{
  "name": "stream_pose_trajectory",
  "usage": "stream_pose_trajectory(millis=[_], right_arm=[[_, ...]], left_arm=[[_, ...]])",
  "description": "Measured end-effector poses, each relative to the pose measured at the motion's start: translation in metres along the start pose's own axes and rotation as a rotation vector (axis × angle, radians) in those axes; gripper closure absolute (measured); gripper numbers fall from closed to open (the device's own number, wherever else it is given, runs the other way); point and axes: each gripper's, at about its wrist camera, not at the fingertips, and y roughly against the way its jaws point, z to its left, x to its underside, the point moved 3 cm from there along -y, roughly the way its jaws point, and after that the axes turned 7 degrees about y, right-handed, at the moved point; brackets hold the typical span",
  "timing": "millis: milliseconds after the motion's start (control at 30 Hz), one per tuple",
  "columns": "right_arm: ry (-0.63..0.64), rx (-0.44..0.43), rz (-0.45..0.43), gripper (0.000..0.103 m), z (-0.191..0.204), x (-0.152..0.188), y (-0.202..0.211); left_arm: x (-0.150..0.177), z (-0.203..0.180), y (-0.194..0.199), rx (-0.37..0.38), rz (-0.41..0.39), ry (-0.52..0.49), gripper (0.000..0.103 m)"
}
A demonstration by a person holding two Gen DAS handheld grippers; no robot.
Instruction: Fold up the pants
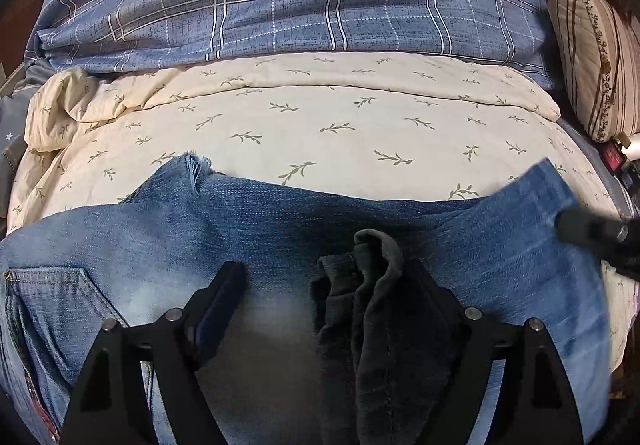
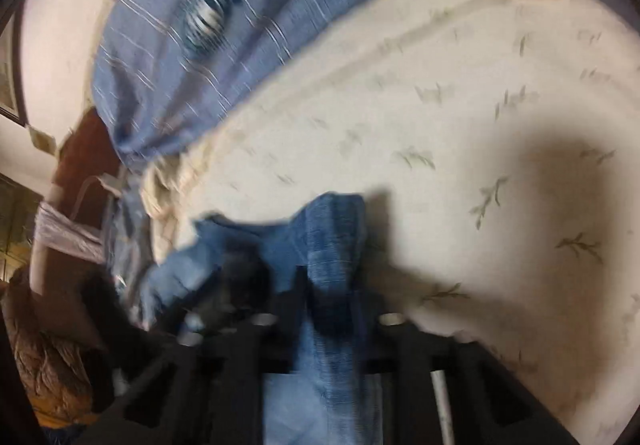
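Observation:
Blue denim pants (image 1: 200, 237) lie across the cream leaf-print bedspread (image 1: 320, 125). My left gripper (image 1: 332, 281) is open over the pants; a bunched dark piece of the pants' fabric (image 1: 372, 309) rests against its right finger. My right gripper (image 2: 330, 285) is shut on a fold of the pants (image 2: 332, 237) and holds it above the bedspread (image 2: 480, 125); this view is blurred. Its black tip (image 1: 592, 233) shows at the right edge of the left wrist view, on the pants' hem.
A blue plaid duvet (image 1: 280, 5) with a round emblem lies beyond the bedspread. A striped pillow (image 1: 592, 61) stands at the far right. A wall (image 2: 56, 25) and dark furniture show at the left of the right wrist view.

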Motion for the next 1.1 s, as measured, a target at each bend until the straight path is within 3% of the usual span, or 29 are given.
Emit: stream_pose_trajectory(millis=[33,100,167,233,267,300,367,500,533,600,633,700,767,867,1000,1100], right_arm=[[-0.004,0.026,-0.006,0.088,0.0,-0.002,-0.001],[-0.068,0.108,0.068,0.087,-0.023,0.002,-0.025],[-0.159,0.002,0.049,0.082,-0.043,0.01,-0.024],[-0.145,0.017,0.04,0.068,-0.042,0.014,-0.009],[-0.137,0.029,0.025,0.052,-0.04,0.016,0.002],[-0.137,0.005,0.001,0.049,-0.037,0.018,0.013],[-0.133,-0.08,-0.037,0.049,-0.025,0.026,0.036],[-0.133,-0.216,0.028,0.043,-0.007,0.062,0.046],[-0.135,-0.22,0.069,0.041,-0.008,0.074,0.037],[-0.151,-0.117,0.167,0.042,-0.027,0.097,0.006],[-0.162,-0.133,0.141,0.043,-0.03,0.101,0.009],[-0.184,-0.175,0.109,0.04,-0.025,0.096,0.027],[-0.116,-0.194,0.073,0.04,-0.013,0.086,0.042],[-0.091,-0.22,0.028,0.039,-0.006,0.068,0.058],[-0.108,-0.302,0.057,0.039,0.018,0.044,0.028],[-0.11,-0.323,0.067,0.039,0.031,0.017,-0.009]], left_arm=[[0.0,0.0,0.0,-0.004,-0.003,-0.003,0.018],[0.001,-0.001,0.0,-0.01,-0.006,-0.005,0.018],[0.0,-0.001,-0.001,-0.011,-0.006,-0.003,0.018],[0.0,-0.001,-0.002,-0.015,-0.005,-0.001,0.017],[0.0,-0.001,-0.002,-0.013,-0.005,0.0,0.016],[0.0,-0.001,-0.002,-0.012,-0.006,0.001,0.016],[0.0,-0.001,-0.002,-0.011,-0.008,0.003,0.016],[-0.001,0.0,-0.002,-0.008,0.006,0.01,0.016],[-0.002,0.001,-0.002,0.003,0.016,0.019,0.016],[-0.004,0.005,0.005,0.028,0.054,0.048,0.017],[-0.004,0.01,0.015,0.047,0.056,0.07,0.017],[0.0,0.023,0.043,0.083,-0.005,0.096,0.017],[0.015,0.038,0.064,0.058,-0.061,0.111,0.016],[0.046,0.052,0.078,0.074,-0.043,0.114,0.016],[0.077,0.054,0.09,0.146,-0.045,0.117,0.016],[0.082,0.059,0.097,0.184,-0.083,0.096,0.016]])
